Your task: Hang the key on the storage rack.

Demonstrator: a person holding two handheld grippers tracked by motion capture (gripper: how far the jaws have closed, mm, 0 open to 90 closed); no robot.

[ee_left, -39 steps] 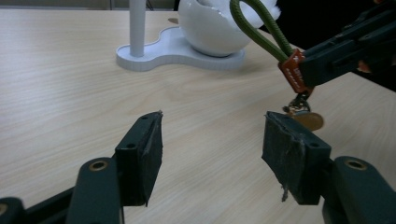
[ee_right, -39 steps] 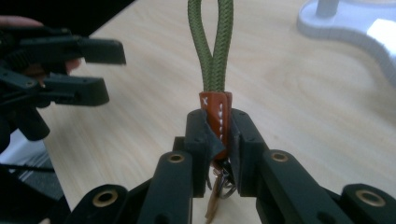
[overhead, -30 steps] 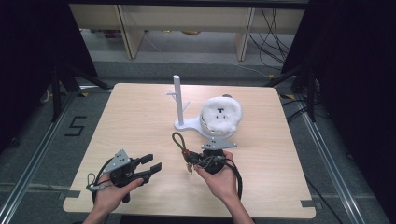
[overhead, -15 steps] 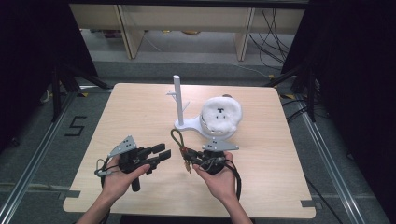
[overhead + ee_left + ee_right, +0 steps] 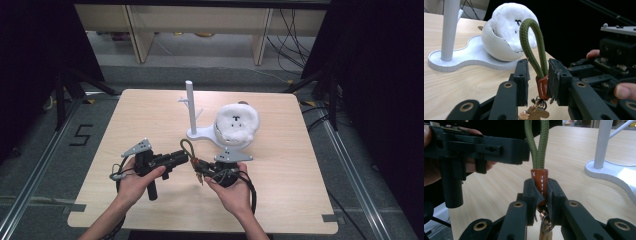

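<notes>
Clamping the brown leather tab (image 5: 539, 182) of the green cord loop (image 5: 532, 47) in right gripper (image 5: 541, 195); left gripper (image 5: 537, 77) jaws just closing around it, not yet pressing.

Keychain charm (image 5: 534, 113) cut off by bottom edge.

A black numeral "5" (image 5: 81, 135) is marked on the grey floor (image 5: 45, 165), left of the table. White lettering is stamped on the keychain's brown tab (image 5: 543, 87) in the left gripper view; it is too blurred to be read.
</notes>
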